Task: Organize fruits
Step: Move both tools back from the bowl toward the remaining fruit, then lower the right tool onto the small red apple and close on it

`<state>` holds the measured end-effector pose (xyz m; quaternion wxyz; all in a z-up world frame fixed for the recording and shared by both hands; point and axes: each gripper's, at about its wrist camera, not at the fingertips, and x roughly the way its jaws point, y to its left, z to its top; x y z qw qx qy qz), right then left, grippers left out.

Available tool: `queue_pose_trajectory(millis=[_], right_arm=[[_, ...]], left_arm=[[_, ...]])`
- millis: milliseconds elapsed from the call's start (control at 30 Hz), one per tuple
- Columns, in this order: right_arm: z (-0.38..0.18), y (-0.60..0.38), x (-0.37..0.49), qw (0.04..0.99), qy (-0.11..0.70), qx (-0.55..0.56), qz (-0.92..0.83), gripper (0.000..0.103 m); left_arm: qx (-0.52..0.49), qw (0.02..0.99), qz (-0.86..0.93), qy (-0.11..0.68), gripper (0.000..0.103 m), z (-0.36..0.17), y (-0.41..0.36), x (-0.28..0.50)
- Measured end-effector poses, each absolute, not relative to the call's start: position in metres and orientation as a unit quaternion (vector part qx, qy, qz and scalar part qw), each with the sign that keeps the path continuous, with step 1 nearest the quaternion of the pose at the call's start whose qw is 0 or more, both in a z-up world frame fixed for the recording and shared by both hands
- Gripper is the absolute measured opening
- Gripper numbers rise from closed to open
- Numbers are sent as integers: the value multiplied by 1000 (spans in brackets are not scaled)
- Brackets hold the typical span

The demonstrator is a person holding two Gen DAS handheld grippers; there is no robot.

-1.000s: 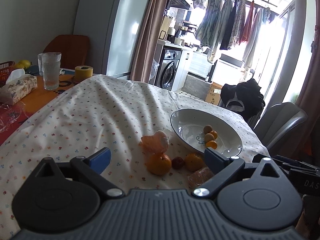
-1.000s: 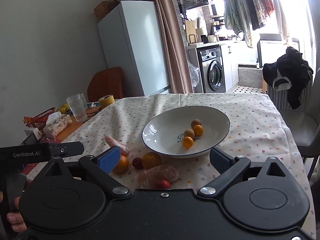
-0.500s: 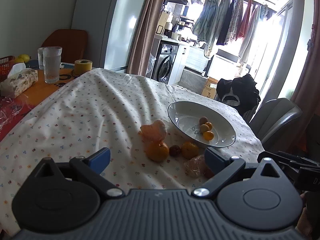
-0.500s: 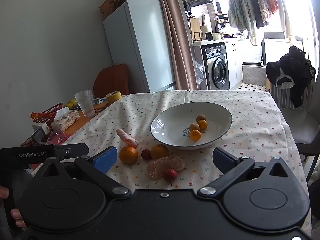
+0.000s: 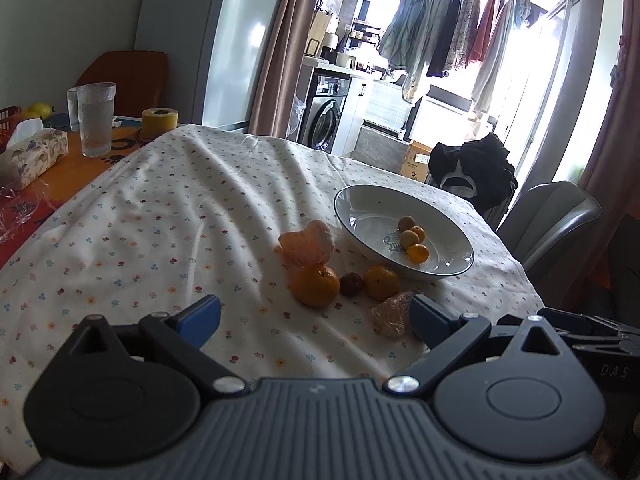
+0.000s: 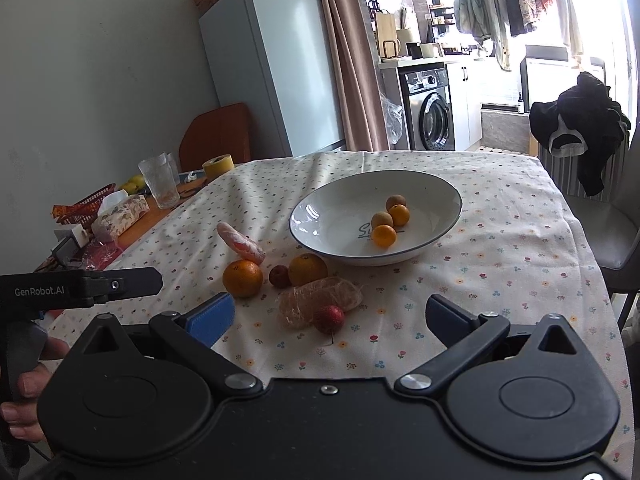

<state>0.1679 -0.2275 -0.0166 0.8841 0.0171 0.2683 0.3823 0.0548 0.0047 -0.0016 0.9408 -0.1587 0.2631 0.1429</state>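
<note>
Pulled back from the wide white ceramic bowl with the dark rim [image 6: 436,188] over the last second: bowl and fruit sit smaller and farther off in both wrist views than a second ago, with more of the flower-print tablecloth [image 5: 160,216] showing in front. Nothing carried away in the retreat, by the look of it; same fruit, same places.

Inside the bowl, four small round fruits: two bright orange [image 6: 384,236] and two dull brownish [image 6: 396,202], touching in a cluster. Still outside it, just beside the near rim, the rest of the job:
- peeled pinkish-orange citrus [image 5: 308,242], left of the bowl;
- larger round orange [image 6: 242,278], nearer than the peeled one;
- smaller orange [image 6: 307,269], almost under the bowl's rim;
- plastic-wrapped brownish lump [image 6: 320,306], nearer again;
- small dark red fruit [image 6: 279,276], between the two oranges;
- small bright red fruit [image 6: 329,319], touching the wrapped lump.

Left gripper [image 5: 316,316] spread wide, nothing between the blue pads. Right gripper [image 6: 330,318] likewise released and empty, hovering nearest the wrapped lump and the red fruit. Probably a pause before choosing the next piece; task judged less than half done.
</note>
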Motion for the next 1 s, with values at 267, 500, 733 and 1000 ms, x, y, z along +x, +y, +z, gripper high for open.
queue_pose_trajectory(millis=[267,500,733,1000], right_arm=[[-34,-218,178,881,282,9,381,77],[-47,-204,184,873,295,9,388,65],[-56,-187,195,868,304,3,392,54],[-65,-173,205,866,311,-8,392,33]], left_arm=[[-167,943,127,260,98,-19,5,62],[-185,939,123,264,97,-34,9,70],[-184,939,114,266,88,-44,9,77],[-183,939,117,266,81,-49,17,88]])
